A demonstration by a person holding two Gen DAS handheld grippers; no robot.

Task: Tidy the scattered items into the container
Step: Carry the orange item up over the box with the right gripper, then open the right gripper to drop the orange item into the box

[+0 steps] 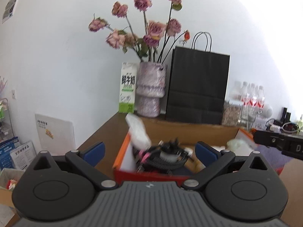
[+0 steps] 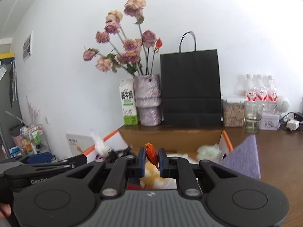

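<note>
**Orange item gripped over the container, release pending**

An orange dried item [image 2: 151,156] is held between the nearly closed pads of the right hand-held gripper [image 2: 151,159], just above the open cardboard container [image 2: 170,138] directly ahead of it. The left hand-held gripper [image 1: 149,152] is spread wide and empty, with a black fan [image 1: 166,158] lying in the container beyond its pads. Next, a lowering and an opening of the right jaws are judged to be called for

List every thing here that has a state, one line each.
left gripper: open, holding nothing
right gripper: shut on an orange-red item
cardboard box: open, flaps up, items inside
black paper bag: upright, handles up
milk carton: upright, closed
vase: upright, holding dried roses
</note>
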